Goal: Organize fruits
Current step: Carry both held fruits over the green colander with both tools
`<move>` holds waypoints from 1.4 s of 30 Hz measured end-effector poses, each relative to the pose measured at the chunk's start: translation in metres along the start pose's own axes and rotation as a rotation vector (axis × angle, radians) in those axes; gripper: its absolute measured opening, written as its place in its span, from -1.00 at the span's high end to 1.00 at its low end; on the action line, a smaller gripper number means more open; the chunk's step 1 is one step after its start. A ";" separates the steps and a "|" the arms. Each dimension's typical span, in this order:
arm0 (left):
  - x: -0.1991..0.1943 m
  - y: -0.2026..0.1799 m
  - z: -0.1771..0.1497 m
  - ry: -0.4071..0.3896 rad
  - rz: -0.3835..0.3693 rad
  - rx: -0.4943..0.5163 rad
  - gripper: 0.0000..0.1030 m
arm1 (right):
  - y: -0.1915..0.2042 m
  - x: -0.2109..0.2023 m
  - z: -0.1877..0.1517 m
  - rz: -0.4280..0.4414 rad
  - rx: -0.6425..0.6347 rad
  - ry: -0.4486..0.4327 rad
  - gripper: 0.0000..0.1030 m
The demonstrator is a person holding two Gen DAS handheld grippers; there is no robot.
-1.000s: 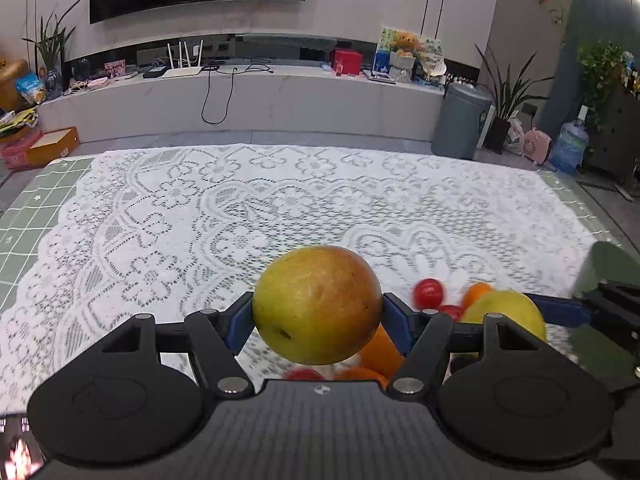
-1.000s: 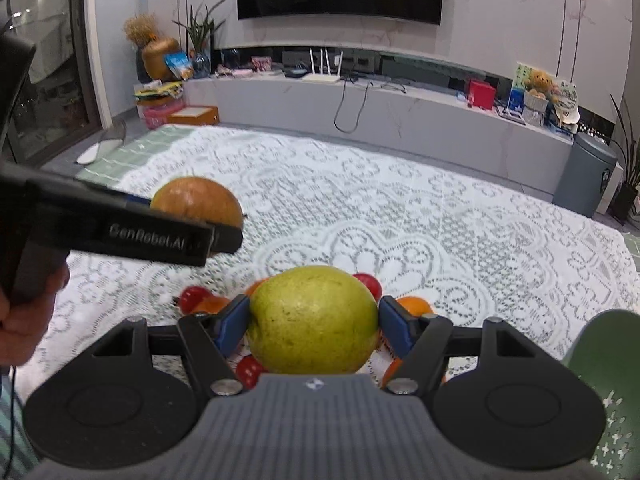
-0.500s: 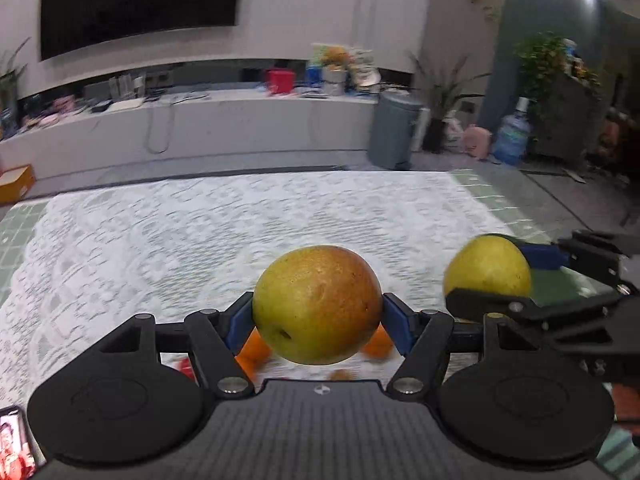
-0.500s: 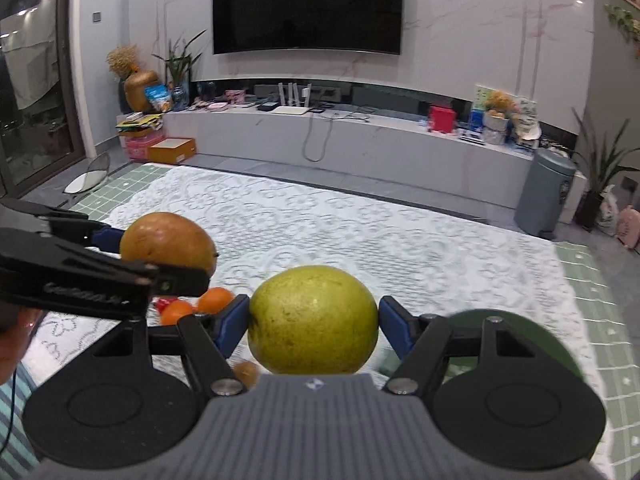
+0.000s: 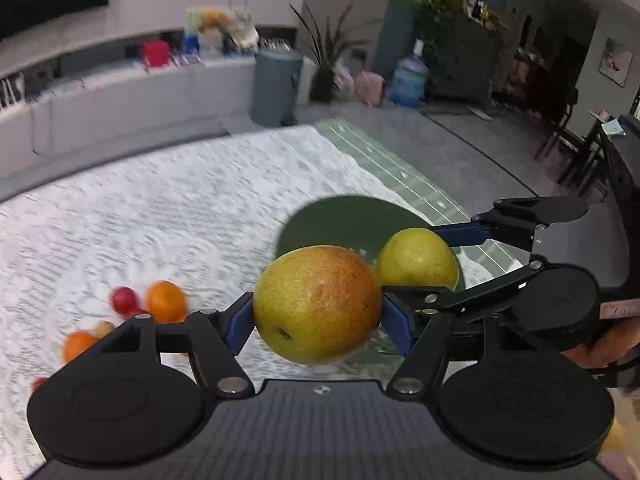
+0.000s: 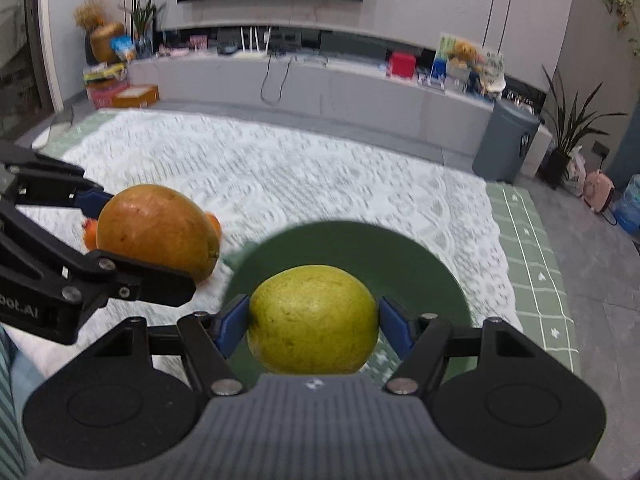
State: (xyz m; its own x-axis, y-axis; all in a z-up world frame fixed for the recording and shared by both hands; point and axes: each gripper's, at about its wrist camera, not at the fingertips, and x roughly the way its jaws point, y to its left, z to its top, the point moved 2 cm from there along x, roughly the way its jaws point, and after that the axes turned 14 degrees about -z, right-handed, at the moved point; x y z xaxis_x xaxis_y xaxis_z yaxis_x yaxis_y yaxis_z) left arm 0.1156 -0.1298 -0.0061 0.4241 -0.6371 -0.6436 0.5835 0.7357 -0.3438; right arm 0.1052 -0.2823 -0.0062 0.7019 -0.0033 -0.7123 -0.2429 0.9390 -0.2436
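Left tool point(image 5: 318, 318): both blue pads press on a reddish-yellow pear point(image 5: 316, 304), held clear of the surface point(image 5: 160, 208). Jaws sit fairly wide because the fruit fills the gap.

Right tool point(image 6: 314, 326): same grip on a green pear point(image 6: 312, 320), pads on both sides, also lifted.

Both pears hang over or near a dark green plate point(image 6: 360, 248) at the right end of the white lace cloth point(image 6: 280, 176).

View differences:
- Left wrist view shows the loose fruit left on the cloth: two small oranges point(image 5: 166, 300) and a red cherry tomato point(image 5: 124, 300), well to the left of the plate. It also shows the right tool from the side with its pear over the plate, plus part of the hand point(image 5: 612, 344) holding it.
- Right wrist view shows most of the plate's outline, with the green pear directly in front of it. The left tool comes in from the left edge, and its pear sits just off the plate's left rim. The loose fruit is almost entirely hidden behind that pear; only orange slivers peek out.

Cloth is motion-blurred in both views, so whether the reddish pear overlaps the plate rim is probably not resolvable.
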 end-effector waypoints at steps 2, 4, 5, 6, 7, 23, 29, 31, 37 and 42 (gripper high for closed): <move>0.011 -0.003 0.003 0.030 -0.013 0.017 -0.49 | -0.005 0.009 -0.003 0.016 -0.020 0.037 -0.31; 0.020 -0.007 0.007 0.058 -0.019 0.038 -0.49 | -0.008 0.015 -0.004 0.024 -0.046 0.061 -0.31; 0.026 -0.009 0.009 0.074 -0.020 0.051 -0.49 | -0.009 0.019 -0.005 0.026 -0.066 0.071 -0.31; 0.031 -0.011 0.010 0.088 -0.020 0.062 -0.49 | -0.009 0.023 -0.006 0.029 -0.087 0.081 -0.31; 0.035 -0.013 0.011 0.104 -0.020 0.072 -0.49 | -0.010 0.026 -0.006 0.036 -0.101 0.093 -0.31; 0.088 -0.009 0.006 0.307 -0.039 0.074 -0.49 | -0.013 0.069 -0.018 0.133 -0.274 0.237 -0.31; 0.096 -0.012 0.006 0.372 -0.034 0.111 -0.49 | -0.017 0.079 -0.018 0.150 -0.271 0.268 -0.32; 0.099 -0.010 0.006 0.393 -0.040 0.102 -0.49 | -0.017 0.082 -0.018 0.159 -0.277 0.281 -0.32; 0.103 -0.004 0.008 0.425 -0.027 0.086 -0.49 | -0.021 0.093 -0.015 0.192 -0.271 0.316 -0.29; 0.110 -0.003 0.007 0.447 -0.036 0.076 -0.49 | -0.020 0.090 -0.016 0.191 -0.308 0.322 -0.29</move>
State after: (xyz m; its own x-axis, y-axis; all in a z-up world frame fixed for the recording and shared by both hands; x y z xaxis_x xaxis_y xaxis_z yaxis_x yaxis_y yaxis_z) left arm 0.1658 -0.2038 -0.0709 0.0717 -0.4883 -0.8697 0.6488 0.6851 -0.3311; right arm 0.1629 -0.3064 -0.0762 0.3944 0.0075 -0.9189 -0.5682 0.7879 -0.2374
